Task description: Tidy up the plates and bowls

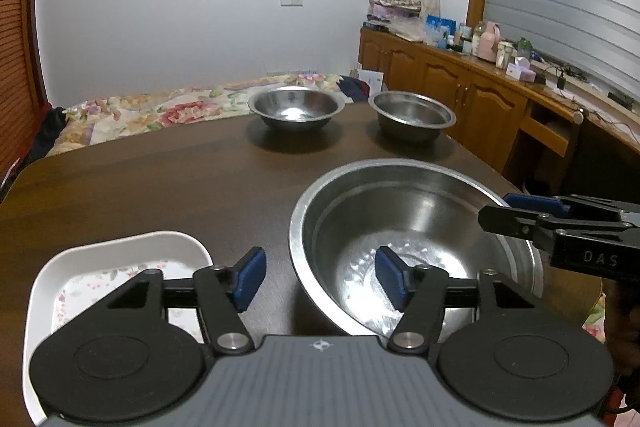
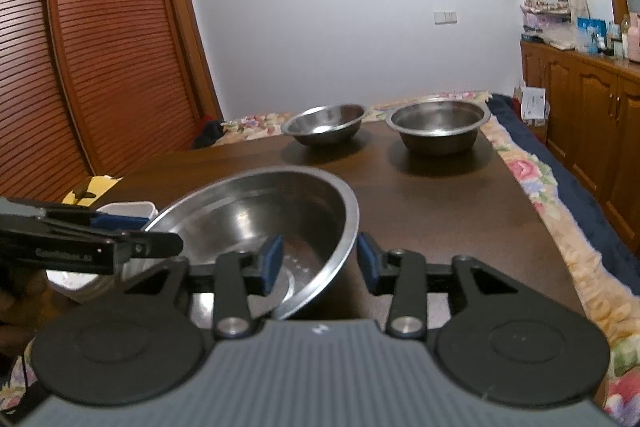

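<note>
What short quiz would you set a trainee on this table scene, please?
1. True or false: the left gripper has its jaws clamped on the white dish.
2. How many steel bowls stand on the table? A two, B three, C four.
3. Fill in: the rim of the large bowl lies between the open jaws of ___ grippers.

Key
1. False: its jaws stand open astride the large bowl's rim; the white dish lies beside it.
2. B: the large bowl, plus the far left bowl and the far right bowl.
3. Both: the right gripper straddles the opposite side of the rim.
</note>
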`<move>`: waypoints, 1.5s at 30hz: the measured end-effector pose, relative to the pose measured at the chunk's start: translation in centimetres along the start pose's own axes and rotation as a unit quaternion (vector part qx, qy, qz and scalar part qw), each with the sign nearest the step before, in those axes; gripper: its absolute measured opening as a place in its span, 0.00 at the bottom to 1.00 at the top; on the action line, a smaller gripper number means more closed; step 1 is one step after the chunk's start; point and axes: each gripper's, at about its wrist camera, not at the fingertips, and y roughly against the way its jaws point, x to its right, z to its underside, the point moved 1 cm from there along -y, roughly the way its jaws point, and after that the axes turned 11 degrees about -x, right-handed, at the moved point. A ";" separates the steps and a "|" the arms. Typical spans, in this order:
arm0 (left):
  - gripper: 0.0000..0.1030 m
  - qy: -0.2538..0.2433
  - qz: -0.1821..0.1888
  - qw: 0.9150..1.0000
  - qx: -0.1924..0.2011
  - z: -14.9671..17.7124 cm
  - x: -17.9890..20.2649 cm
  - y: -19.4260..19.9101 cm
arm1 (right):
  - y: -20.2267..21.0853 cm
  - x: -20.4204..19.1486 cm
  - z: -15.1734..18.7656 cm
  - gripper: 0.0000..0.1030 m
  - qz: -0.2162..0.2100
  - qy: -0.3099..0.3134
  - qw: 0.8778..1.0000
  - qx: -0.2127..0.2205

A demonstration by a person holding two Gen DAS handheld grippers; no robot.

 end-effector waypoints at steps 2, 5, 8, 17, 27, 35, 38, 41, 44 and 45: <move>0.67 0.002 -0.003 1.000 0.007 -0.2 -0.1 0.4 | 0.3 0.0 -0.3 0.48 0.002 0.003 1.000 0.006; 0.71 0.003 -0.006 1.000 0.016 -0.6 -0.3 0.9 | 0.8 0.0 -0.9 0.57 0.007 0.008 1.000 0.016; 0.72 0.008 -0.008 1.000 0.027 -1.0 -0.8 1.4 | 1.2 0.0 -1.6 0.61 0.014 0.015 1.000 0.024; 0.75 0.006 -0.006 0.998 0.066 -4.3 -0.8 2.5 | 2.2 1.3 -3.7 0.72 0.035 0.024 0.998 0.041; 0.76 -0.012 0.000 0.996 0.086 -8.9 -0.6 0.9 | 1.3 3.3 -7.5 0.72 0.051 0.045 0.996 0.055; 0.76 -0.002 -0.009 0.998 0.069 -11.9 -2.1 -2.4 | -1.7 4.4 -11.5 0.72 0.034 0.071 0.996 0.041; 0.75 0.005 -0.011 0.998 0.054 -12.9 -2.9 -4.0 | -3.5 4.3 -12.7 0.72 0.023 0.084 0.996 0.027; 0.69 0.013 -0.014 0.999 0.038 -13.6 -3.8 -5.7 | -6.3 4.0 -13.6 0.72 0.013 0.099 0.995 0.004; 0.69 0.018 -0.017 0.999 0.027 -14.3 -4.5 -7.2 | -8.9 3.9 -14.3 0.69 0.001 0.103 0.994 -0.020; 0.69 0.019 -0.016 0.999 0.023 -14.5 -4.7 -7.7 | -9.9 3.9 -14.5 0.69 -0.003 0.102 0.994 -0.030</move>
